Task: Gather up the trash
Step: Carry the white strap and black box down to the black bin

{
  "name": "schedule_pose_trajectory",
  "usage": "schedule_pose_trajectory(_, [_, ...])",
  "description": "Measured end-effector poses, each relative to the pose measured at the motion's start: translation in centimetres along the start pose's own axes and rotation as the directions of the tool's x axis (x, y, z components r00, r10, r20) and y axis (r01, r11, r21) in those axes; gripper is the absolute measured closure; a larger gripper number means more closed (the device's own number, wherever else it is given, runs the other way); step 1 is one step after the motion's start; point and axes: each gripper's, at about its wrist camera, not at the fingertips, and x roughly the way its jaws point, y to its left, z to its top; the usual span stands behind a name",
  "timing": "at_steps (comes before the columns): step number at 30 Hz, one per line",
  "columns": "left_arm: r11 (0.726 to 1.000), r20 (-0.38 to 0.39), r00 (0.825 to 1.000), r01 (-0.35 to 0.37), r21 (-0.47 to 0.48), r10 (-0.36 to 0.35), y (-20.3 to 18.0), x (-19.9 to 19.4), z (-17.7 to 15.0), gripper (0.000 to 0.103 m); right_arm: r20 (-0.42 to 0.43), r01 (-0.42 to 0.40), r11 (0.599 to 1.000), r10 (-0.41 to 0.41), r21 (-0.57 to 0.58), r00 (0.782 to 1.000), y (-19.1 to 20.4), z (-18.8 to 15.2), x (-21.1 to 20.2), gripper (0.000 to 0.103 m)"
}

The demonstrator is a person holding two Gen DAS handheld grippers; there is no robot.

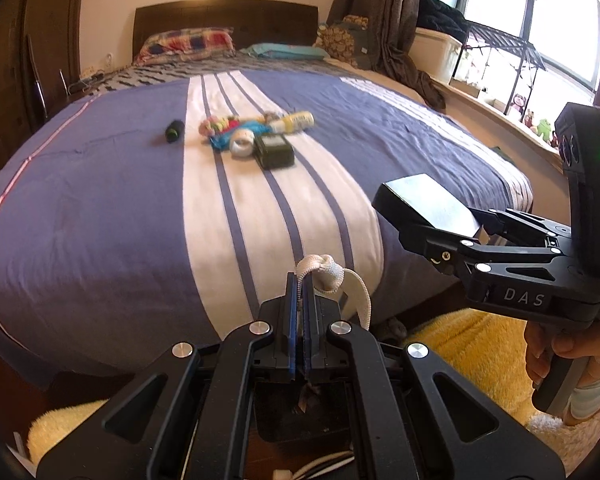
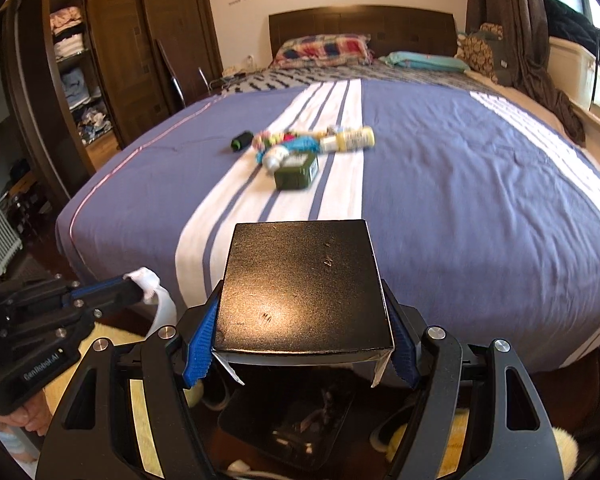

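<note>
My left gripper (image 1: 300,280) is shut on a white knotted strap (image 1: 326,274) that loops down past its fingers. My right gripper (image 2: 302,304) is shut on a flat black box (image 2: 300,280), with the blue pads pressing on both of its sides. Both hang over the foot of the bed (image 1: 100,220). Further up the bed lies a pile of trash: a dark green box (image 2: 296,168), a white tape roll (image 1: 242,143), a yellow bottle (image 2: 350,139), colourful wrappers (image 1: 220,124) and a black cylinder (image 2: 242,141) with a green ring. Neither gripper touches the pile.
Pillows (image 2: 324,50) and a dark headboard are at the far end. An open wardrobe (image 2: 72,60) stands on the left, with a curtain and a cluttered window sill (image 1: 520,116) on the right. A yellow fluffy rug (image 1: 460,344) and a dark container (image 2: 292,428) lie below the grippers.
</note>
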Motion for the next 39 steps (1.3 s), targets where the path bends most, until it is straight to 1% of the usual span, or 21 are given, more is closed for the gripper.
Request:
schedule_pose_trajectory(5, [1.000, -0.077, 0.997, 0.014, -0.005, -0.014, -0.1, 2.2, -2.2, 0.102, -0.070, -0.001, 1.000, 0.002, 0.010, 0.998, -0.1, -2.4, 1.4, 0.031])
schedule_pose_trajectory(11, [0.999, -0.171, 0.985, 0.018, -0.031, -0.023, 0.7, 5.0, -5.0, 0.102, -0.144, 0.006, 1.000, -0.004, 0.012, 0.990, -0.2, -4.9, 3.0, 0.031])
schedule_pose_trajectory(16, [0.997, -0.242, 0.969, 0.026, -0.068, -0.042, 1.5, 7.3, -7.0, 0.102, -0.202, 0.001, 0.999, 0.005, 0.033, 0.979, -0.5, -6.8, 4.6, 0.031])
schedule_pose_trajectory(20, [0.996, -0.301, 0.951, 0.042, -0.082, -0.065, 1.6, 9.3, -8.3, 0.102, -0.254, 0.001, 0.998, 0.014, 0.058, 0.967, -1.0, -8.1, 5.9, 0.031])
schedule_pose_trajectory(22, [0.995, -0.327, 0.942, 0.050, -0.085, -0.075, 1.6, 10.3, -8.9, 0.102, -0.288, 0.000, 0.997, 0.022, 0.077, 0.957, -1.3, -8.9, 6.8, 0.031])
schedule_pose_trajectory(24, [0.995, -0.363, 0.928, 0.054, -0.085, -0.082, 1.5, 11.6, -9.8, 0.102, -0.324, -0.012, 0.994, 0.045, 0.105, 0.945, -1.6, -9.8, 7.7, 0.032])
schedule_pose_trajectory(28, [0.995, -0.430, 0.899, 0.060, -0.082, -0.089, 1.0, 13.7, -11.3, 0.102, -0.406, -0.032, 0.986, 0.097, 0.164, 0.909, -2.0, -12.0, 10.0, 0.031])
schedule_pose_trajectory(30, [0.995, -0.464, 0.881, 0.059, -0.086, -0.092, 1.1, 14.9, -12.1, 0.102, -0.437, -0.022, 0.984, 0.099, 0.177, 0.894, -2.1, -12.8, 11.0, 0.031])
schedule_pose_trajectory(33, [0.994, -0.498, 0.862, 0.051, -0.096, -0.093, 1.4, 16.2, -12.9, 0.102, -0.476, -0.008, 0.982, 0.098, 0.187, 0.874, -2.2, -13.7, 12.4, 0.031])
schedule_pose_trajectory(34, [0.994, -0.508, 0.857, 0.049, -0.098, -0.092, 1.5, 16.6, -13.1, 0.102, -0.483, -0.007, 0.982, 0.101, 0.191, 0.870, -2.2, -13.8, 12.8, 0.031])
schedule_pose_trajectory(37, [0.994, -0.520, 0.849, 0.045, -0.101, -0.091, 1.9, 16.8, -13.5, 0.102, -0.501, -0.004, 0.980, 0.106, 0.201, 0.859, -2.1, -13.9, 13.8, 0.031])
schedule_pose_trajectory(39, [0.994, -0.526, 0.845, 0.043, -0.102, -0.091, 2.0, 17.0, -13.6, 0.100, -0.507, -0.004, 0.979, 0.109, 0.204, 0.855, -2.4, -13.8, 14.2, 0.031])
